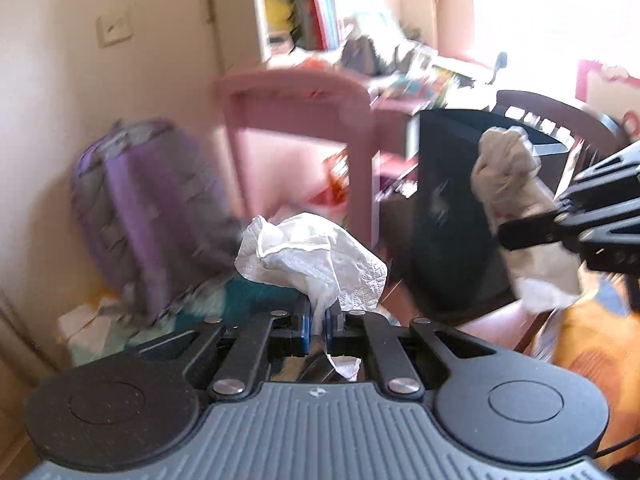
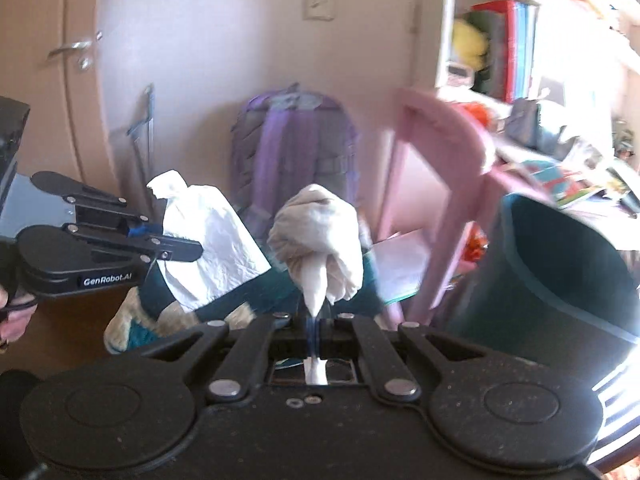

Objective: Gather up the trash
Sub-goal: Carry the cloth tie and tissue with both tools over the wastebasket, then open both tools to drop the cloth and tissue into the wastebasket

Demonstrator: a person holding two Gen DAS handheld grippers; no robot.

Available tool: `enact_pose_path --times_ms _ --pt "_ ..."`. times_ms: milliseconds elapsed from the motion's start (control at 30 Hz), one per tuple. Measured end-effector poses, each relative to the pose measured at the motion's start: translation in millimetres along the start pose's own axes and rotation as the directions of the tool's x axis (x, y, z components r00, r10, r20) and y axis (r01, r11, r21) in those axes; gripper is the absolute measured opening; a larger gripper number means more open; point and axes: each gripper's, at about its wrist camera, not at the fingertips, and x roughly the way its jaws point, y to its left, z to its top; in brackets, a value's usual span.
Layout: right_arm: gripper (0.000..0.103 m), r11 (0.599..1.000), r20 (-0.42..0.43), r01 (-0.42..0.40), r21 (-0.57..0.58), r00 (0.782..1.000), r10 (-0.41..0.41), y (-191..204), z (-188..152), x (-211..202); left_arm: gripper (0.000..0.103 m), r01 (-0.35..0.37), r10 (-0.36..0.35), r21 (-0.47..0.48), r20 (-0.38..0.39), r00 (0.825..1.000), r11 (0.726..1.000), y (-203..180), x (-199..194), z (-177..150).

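My left gripper (image 1: 319, 318) is shut on a crumpled white tissue (image 1: 312, 260) that puffs out above its blue pads. In the right wrist view the same gripper (image 2: 188, 250) comes in from the left with that white tissue (image 2: 208, 240) hanging from it. A greyish crumpled tissue (image 2: 320, 236) is pinched in my right gripper (image 2: 314, 322). The left wrist view shows this right gripper (image 1: 516, 232) at the right edge, with the greyish tissue (image 1: 516, 184) bulging above it. A dark bin (image 2: 560, 264) stands open at the right, also seen as the dark bin (image 1: 452, 200) behind the greyish tissue.
A pink chair (image 1: 296, 120) stands in the middle, with a purple backpack (image 1: 148, 208) against the wall to its left. A cluttered desk (image 2: 568, 172) and a bookshelf (image 2: 492, 40) are at the right. A door (image 2: 52, 80) is at the left. Paper and cloth lie on the floor (image 1: 96, 328).
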Motion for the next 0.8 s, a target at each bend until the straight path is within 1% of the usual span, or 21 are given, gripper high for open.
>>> enact_pose_path --times_ms 133,267,433,567,667,800 --pt "0.000 0.998 0.014 0.055 0.022 0.998 -0.055 -39.7 16.9 -20.7 0.007 0.055 -0.055 0.019 0.047 0.997 0.998 -37.8 1.2 48.6" --pt "0.000 0.992 0.030 0.118 0.042 0.992 -0.119 -76.1 29.3 -39.3 0.007 0.098 -0.101 0.042 0.076 0.992 0.994 -73.1 9.5 91.6" --pt "0.000 0.976 0.047 0.205 0.075 0.977 -0.208 -124.4 38.2 -51.4 0.007 0.153 -0.158 0.055 0.104 0.982 0.987 -113.3 27.2 139.9" --pt "0.000 0.954 0.042 0.269 0.130 0.960 -0.276 -167.6 45.3 -51.0 0.007 0.177 -0.185 0.083 0.101 0.978 0.981 -147.0 48.1 164.4" --pt "0.001 0.935 0.024 0.299 0.190 0.951 -0.309 -198.9 48.5 -40.8 0.007 0.174 -0.184 0.110 0.086 0.979 0.979 -172.7 68.0 175.4" --pt "0.001 0.916 -0.013 0.304 0.261 0.950 -0.312 -230.6 44.4 -21.5 0.007 0.182 -0.185 0.099 0.028 0.982 0.978 -194.6 104.4 186.0"
